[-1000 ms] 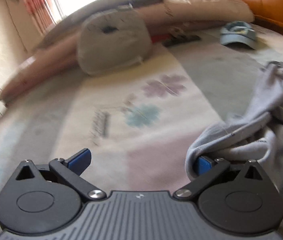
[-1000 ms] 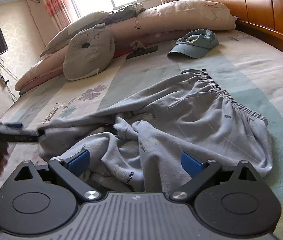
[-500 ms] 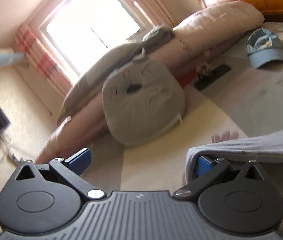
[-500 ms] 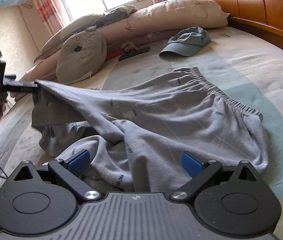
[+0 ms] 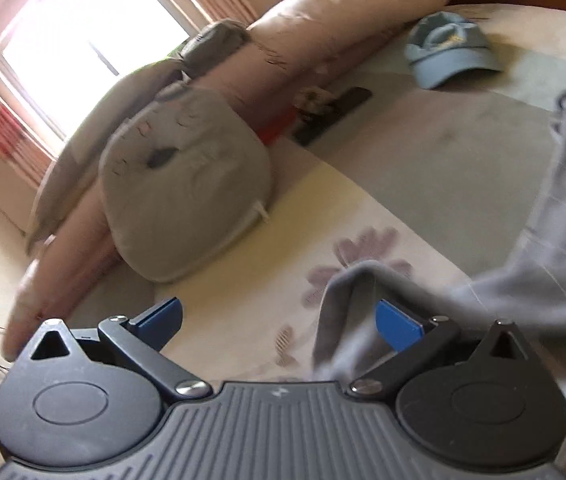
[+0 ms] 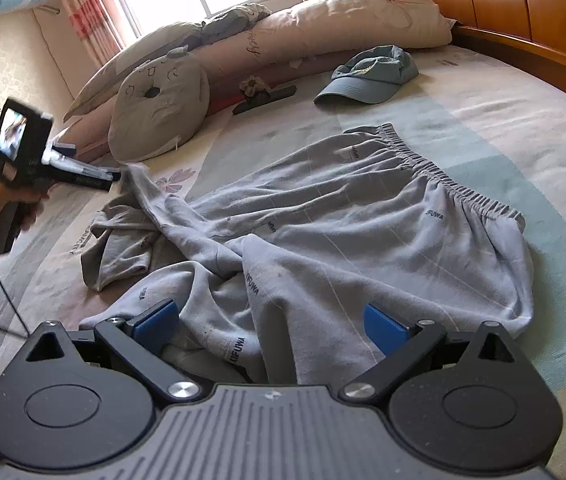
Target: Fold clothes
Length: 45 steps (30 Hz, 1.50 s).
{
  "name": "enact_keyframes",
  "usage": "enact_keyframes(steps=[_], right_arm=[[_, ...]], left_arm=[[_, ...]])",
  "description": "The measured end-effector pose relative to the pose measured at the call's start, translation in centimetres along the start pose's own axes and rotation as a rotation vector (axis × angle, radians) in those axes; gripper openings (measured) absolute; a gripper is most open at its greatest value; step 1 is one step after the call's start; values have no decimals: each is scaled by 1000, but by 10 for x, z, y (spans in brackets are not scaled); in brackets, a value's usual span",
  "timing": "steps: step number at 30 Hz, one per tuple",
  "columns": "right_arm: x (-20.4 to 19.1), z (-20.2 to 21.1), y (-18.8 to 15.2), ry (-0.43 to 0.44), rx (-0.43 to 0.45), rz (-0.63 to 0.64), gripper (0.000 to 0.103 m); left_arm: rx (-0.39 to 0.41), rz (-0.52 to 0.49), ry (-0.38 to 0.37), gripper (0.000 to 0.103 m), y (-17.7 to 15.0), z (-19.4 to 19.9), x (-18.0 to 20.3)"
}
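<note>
Left to right. At far left, a hand [image 6: 11, 204] holds the left gripper [image 6: 117, 176] just above the bed [image 6: 483, 128], its tip meeting a corner of the pale grey cotton trousers with an elastic waistband [image 6: 343, 216]. In the left wrist view the left gripper's [image 5: 279, 320] jaws stand wide apart, and the cloth is only draped over the right blue pad; it is not pinched between the two. Risk: the corner hangs on one finger alone, so any tug or tilt may let it slide off and drop back into the crumpled heap.

Centre: the trousers lie on the bed, waistband to the far right, legs twisted and bunched to the near left. Folding over such twists would probably lock in creases.

Near centre: the right gripper [image 6: 269, 324] hovers over the near cloth with its jaws released, holding nothing. A careless closure here could catch two layers at once.

Far right: a light blue fabric baseball cap [image 6: 367, 76] lies well apart from the trousers.
</note>
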State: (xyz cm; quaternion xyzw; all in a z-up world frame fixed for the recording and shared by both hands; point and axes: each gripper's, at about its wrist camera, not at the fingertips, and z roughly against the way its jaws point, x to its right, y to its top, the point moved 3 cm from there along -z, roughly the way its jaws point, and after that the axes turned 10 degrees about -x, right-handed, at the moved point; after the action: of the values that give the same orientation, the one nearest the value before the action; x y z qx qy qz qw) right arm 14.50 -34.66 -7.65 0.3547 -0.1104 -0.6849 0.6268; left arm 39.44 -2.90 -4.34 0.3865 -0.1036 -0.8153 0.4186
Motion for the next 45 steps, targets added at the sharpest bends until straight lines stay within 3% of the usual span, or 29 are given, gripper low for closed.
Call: enact_keyframes(steps=[10,19,22,25,28,37,39,40,45], right_arm=[[-23,-4,16,34,-26,99,102],[-105,-29,76,101,-53,415,101],[-139,-56,101,110,-75,531,93],[-167,-93,130,136,-130,590,76],[-196,-133,157,106,-153,657,62],[-232,-266,201,-55,-245,734,55],[-232,-284,199,-70,-296,740,30],[-231,-289,197,-74,-317,744,4],[-228,-259,189,-5,-294,723,4]], left_arm=[[-81,80,-190,102,-92,22,2],[-131,156,-260,102,-161,47,-15],[-131,176,-294,102,-178,53,-24],[-144,198,-280,102,-190,56,-29],[-146,248,-294,102,-203,60,-38],[-152,373,-331,102,-225,65,-43],[-155,381,-336,102,-228,65,-42],[-158,380,-335,102,-229,65,-42],[-170,380,-334,102,-232,64,-39]])
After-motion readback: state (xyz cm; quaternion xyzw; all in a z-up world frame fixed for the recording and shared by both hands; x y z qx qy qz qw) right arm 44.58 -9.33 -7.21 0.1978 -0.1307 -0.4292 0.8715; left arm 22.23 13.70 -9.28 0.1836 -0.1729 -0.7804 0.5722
